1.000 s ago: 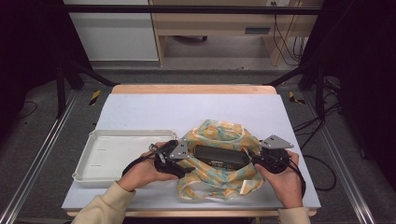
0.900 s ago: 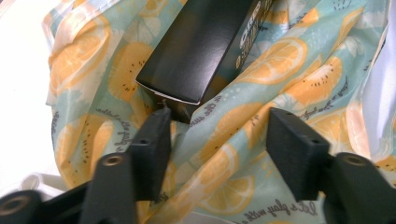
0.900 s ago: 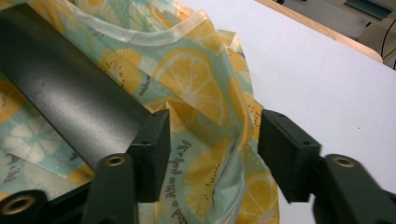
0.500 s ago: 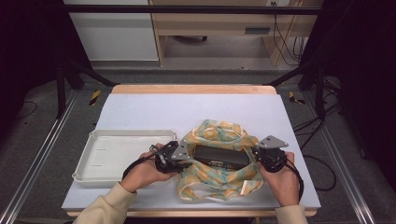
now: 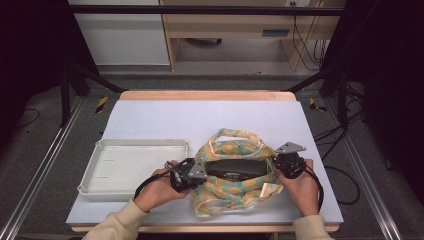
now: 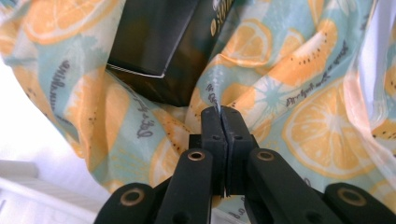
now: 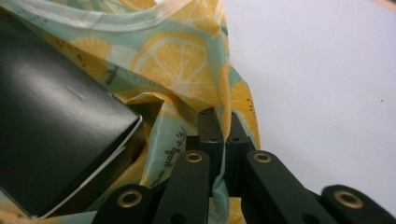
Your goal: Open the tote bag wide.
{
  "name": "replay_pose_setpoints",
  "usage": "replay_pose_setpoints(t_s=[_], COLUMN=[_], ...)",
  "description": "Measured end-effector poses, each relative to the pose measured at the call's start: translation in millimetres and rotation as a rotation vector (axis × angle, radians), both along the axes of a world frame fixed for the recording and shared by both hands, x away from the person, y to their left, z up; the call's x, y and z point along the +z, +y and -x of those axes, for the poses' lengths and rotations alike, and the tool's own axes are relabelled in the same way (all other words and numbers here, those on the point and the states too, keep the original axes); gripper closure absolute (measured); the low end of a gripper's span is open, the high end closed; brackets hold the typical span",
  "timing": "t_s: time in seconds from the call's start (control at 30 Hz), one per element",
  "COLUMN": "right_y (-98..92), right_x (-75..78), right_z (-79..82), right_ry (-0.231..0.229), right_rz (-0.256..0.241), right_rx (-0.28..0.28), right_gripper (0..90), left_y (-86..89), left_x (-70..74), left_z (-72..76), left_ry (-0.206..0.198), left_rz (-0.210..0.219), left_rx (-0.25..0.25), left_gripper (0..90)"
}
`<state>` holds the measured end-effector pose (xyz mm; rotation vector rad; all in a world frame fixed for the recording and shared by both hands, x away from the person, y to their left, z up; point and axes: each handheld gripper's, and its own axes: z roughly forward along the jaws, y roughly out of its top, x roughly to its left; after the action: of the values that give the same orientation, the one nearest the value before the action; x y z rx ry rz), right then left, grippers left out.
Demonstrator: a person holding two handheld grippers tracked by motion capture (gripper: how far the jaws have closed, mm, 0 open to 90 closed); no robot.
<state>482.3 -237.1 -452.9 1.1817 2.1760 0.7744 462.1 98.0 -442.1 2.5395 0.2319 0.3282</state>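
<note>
Bag [image 5: 235,187] stretches between left hand-held gripper [image 5: 192,172] and right hand-held gripper [image 5: 285,162], both pinching it.

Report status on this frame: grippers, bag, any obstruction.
Left hand-held gripper shut on bag fabric. Right hand-held gripper shut on bag's opposite edge. Black box sits inside the bag. White tray lies left of it, apart; nothing in the way.
</note>
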Motion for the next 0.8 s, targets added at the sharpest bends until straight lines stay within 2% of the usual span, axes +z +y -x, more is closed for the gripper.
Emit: replay_pose_setpoints(t_s=[0.27,0.8], right_y=[-2.9,-5.2], right_x=[-9.9,-13.7], right_z=[-4.8,-3.1], right_ry=[0.064,0.086], right_rz=[0.044,0.044], right_rx=[-0.020,-0.044], right_gripper=[90.0,90.0], left_y=[-1.6,3.2], left_x=[-3.6,-2.1], left_z=[3.0,1.8], left_ry=[-0.001,-0.013], left_rz=[-0.045,-0.087], left_rx=[-0.018,-0.015], left_gripper=[90.0,90.0])
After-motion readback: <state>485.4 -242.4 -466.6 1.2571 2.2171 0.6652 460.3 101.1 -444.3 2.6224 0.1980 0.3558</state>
